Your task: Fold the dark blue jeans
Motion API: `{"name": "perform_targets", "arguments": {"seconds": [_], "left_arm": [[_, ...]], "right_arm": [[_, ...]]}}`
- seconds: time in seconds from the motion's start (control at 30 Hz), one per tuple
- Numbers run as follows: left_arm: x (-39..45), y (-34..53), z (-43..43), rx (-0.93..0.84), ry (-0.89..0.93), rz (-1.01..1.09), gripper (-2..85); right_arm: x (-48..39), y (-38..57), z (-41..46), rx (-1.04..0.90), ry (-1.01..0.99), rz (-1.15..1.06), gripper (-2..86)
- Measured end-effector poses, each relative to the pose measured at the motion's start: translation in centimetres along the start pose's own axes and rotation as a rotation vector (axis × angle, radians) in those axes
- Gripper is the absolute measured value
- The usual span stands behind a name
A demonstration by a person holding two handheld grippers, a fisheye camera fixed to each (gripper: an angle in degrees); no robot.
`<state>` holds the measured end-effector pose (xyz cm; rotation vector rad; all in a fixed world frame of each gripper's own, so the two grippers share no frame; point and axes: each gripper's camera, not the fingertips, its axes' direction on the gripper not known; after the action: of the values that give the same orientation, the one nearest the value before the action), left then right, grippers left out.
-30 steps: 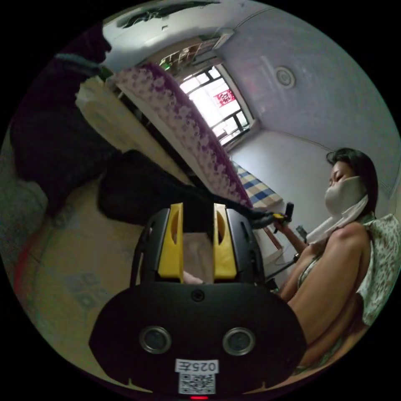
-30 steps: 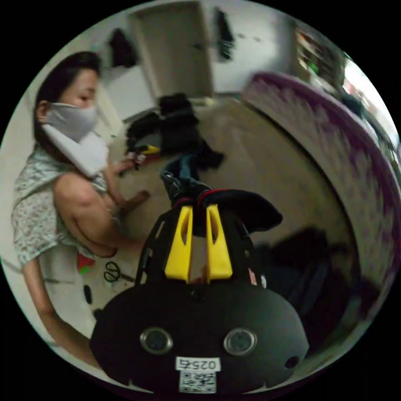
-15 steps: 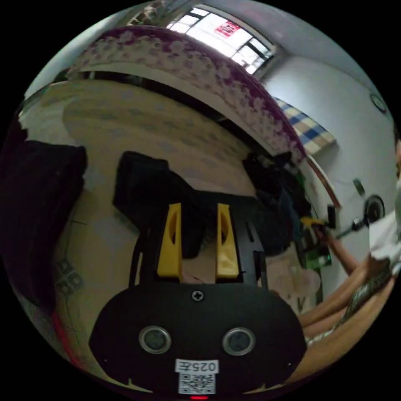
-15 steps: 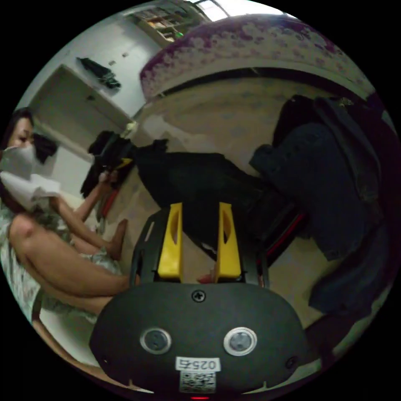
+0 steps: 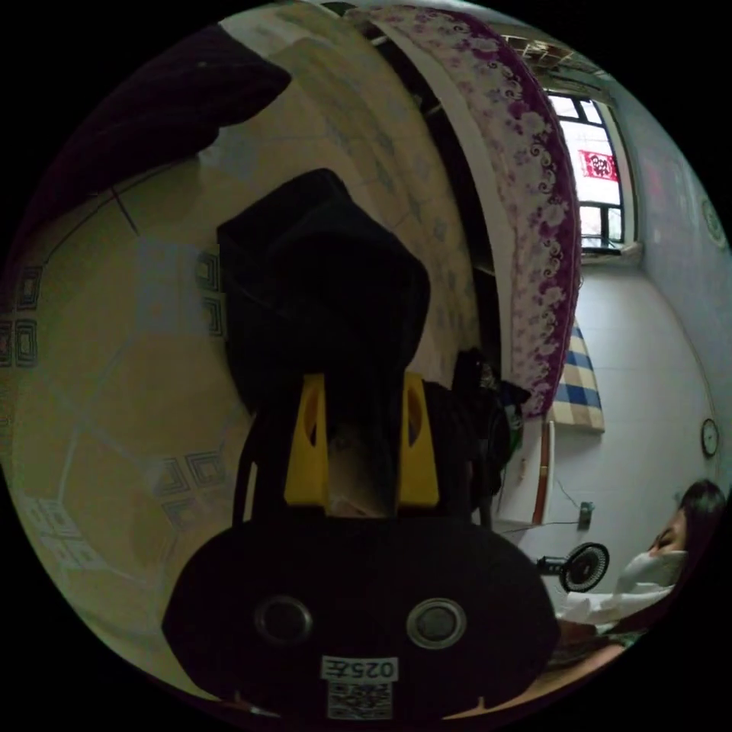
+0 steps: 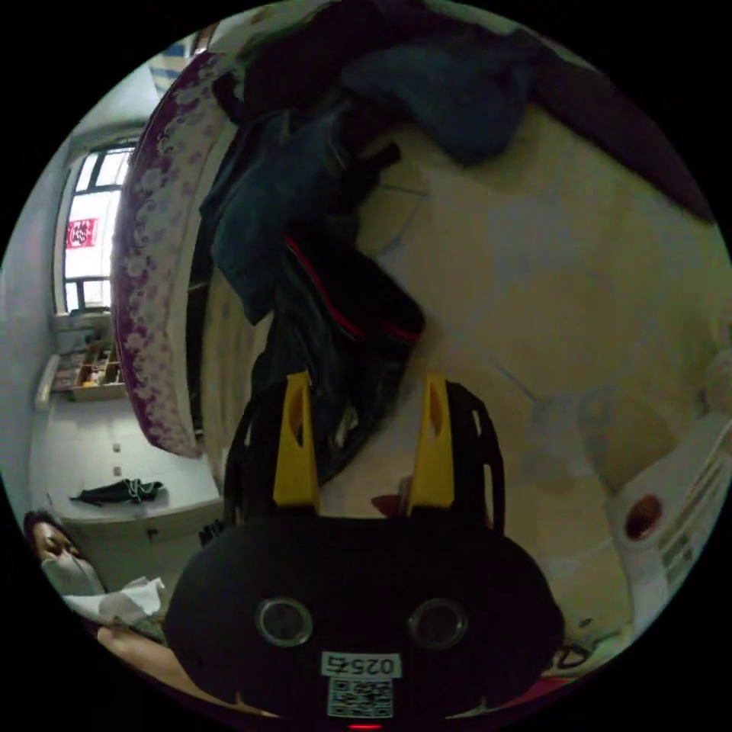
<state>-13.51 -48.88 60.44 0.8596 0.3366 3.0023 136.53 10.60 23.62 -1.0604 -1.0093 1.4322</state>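
Left gripper (image 5: 360, 381): yellow jaws parted, dark cloth in the gap between them, whether they press on it cannot be told.
Right gripper (image 6: 364, 385): jaws spread wide, poised just over the dark garment, gripping nothing.

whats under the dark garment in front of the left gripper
The dark garment lies on the patterned tiled floor, which shows all around it. Whatever is directly beneath it is covered by the fabric. The left gripper hovers at its near edge.
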Motion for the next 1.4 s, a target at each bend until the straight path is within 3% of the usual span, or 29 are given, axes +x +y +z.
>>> {"name": "perform_targets", "arguments": {"seconds": [0.13,0.27,0.37,0.43,0.53,0.6,0.67,0.77,0.83,0.93,1.0,1.07,1.13,1.23,1.33,1.4], "left_arm": [[1.0,-1.2,2.2,-0.040,-0.026,-0.008,10.8],[2.0,-1.8,4.5,-0.071,-0.117,-0.049,2.9],[2.8,-1.8,3.6,-0.040,-0.014,-0.066,-0.7],[5.2,-2.0,1.7,-0.013,0.038,0.035,-1.1],[12.2,-2.1,-3.7,0.068,0.021,0.257,-1.3],[17.2,-1.6,-10.0,0.214,0.050,0.371,-1.3],[19.6,-0.5,-15.0,0.327,0.134,0.438,-1.1],[21.2,3.4,-21.0,0.400,0.279,0.520,-0.5],[20.7,6.0,-21.4,0.312,0.269,0.482,1.3],[17.6,10.5,-16.8,0.023,0.200,0.357,3.9],[12.7,14.5,-11.2,-0.205,0.112,0.171,3.2],[7.7,17.0,-8.7,-0.284,0.108,-0.026,2.5],[3.4,18.8,-8.3,-0.254,0.123,-0.187,2.9],[0.5,20.1,-11.4,-0.058,0.169,-0.293,5.7],[2.2,19.1,-14.8,0.152,0.096,-0.206,9.2],[2.7,17.5,-15.7,0.232,0.037,-0.205,9.2]], "right_arm": [[3.0,-2.2,-0.2,0.118,-0.124,0.012,15.1],[4.3,-4.0,-0.4,0.156,-0.098,0.038,10.9],[4.9,-5.2,-1.7,0.109,-0.212,0.023,7.9],[2.8,-5.9,-3.0,0.052,-0.286,-0.099,7.3],[-4.6,-5.4,-5.5,-0.027,-0.283,-0.460,6.9],[-9.5,-4.0,-8.2,-0.055,-0.382,-0.714,6.7],[-11.2,-3.6,-10.5,-0.065,-0.499,-0.825,6.7],[-9.7,-4.7,-14.6,-0.009,-0.585,-0.818,6.9],[-6.3,-6.7,-16.4,0.010,-0.606,-0.709,7.2],[1.1,-9.7,-17.7,0.066,-0.495,-0.509,7.8],[7.3,-12.1,-16.2,0.094,-0.215,-0.444,9.2],[12.5,-14.2,-12.9,0.038,0.009,-0.390,10.3],[17.6,-15.3,-9.8,0.015,0.118,-0.313,10.4],[21.4,-13.5,-6.6,0.108,-0.006,-0.304,11.2],[20.0,-9.9,-1.1,0.105,0.035,-0.519,12.2],[18.0,-6.4,5.9,-0.008,0.060,-0.757,12.3]]}}
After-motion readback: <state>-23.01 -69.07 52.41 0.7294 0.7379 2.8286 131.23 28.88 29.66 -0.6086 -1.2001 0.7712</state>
